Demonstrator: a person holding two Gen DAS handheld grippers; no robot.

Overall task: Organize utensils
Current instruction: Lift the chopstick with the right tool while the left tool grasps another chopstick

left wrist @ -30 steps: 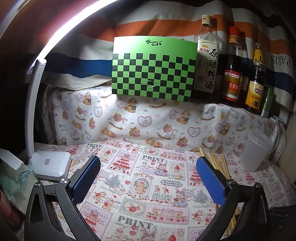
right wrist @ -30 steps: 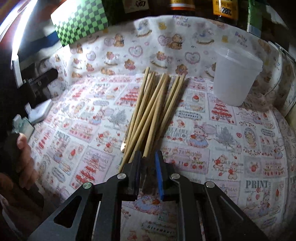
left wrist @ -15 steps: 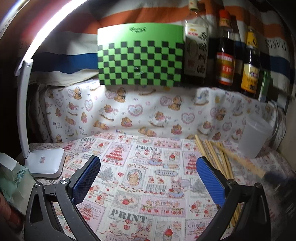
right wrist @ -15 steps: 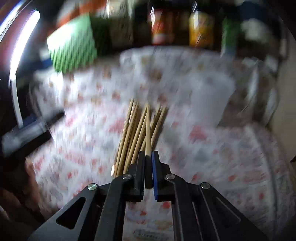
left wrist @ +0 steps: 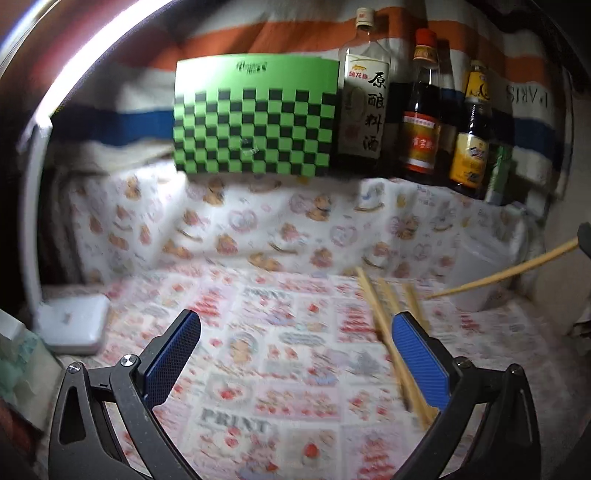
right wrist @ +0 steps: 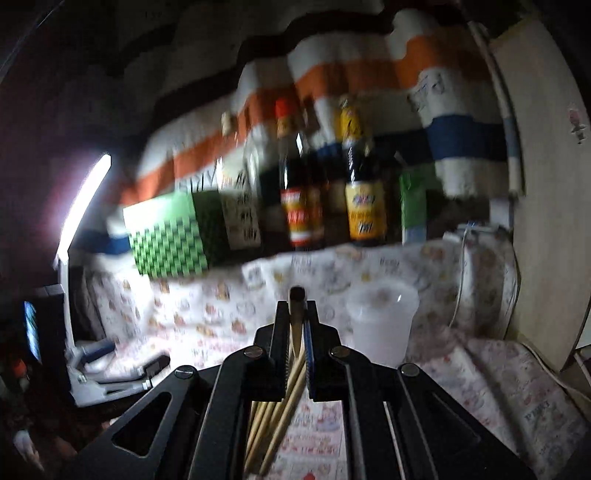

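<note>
R gripper pointing near level, clamping one chopstick, plastic cup at its 2 o'clock. L gripper hovering tilted down, jaws wide, empty.

Landmark: I take the green checkerboard card, propped upright at the back.
Clear bottle: a glass bottle with a white label stands just right of the card, touching its edge from my view.
Dark bottles: a red-capped bottle and a yellow-labelled bottle stand further right of the card.
Green pack: a small green pack at the far right of that row.
Lamp: a white desk lamp base sits below and left of the card.
Cloth: a printed cartoon cloth spreads below the card.
Backdrop: a striped orange, white and blue fabric hangs behind the card.
</note>
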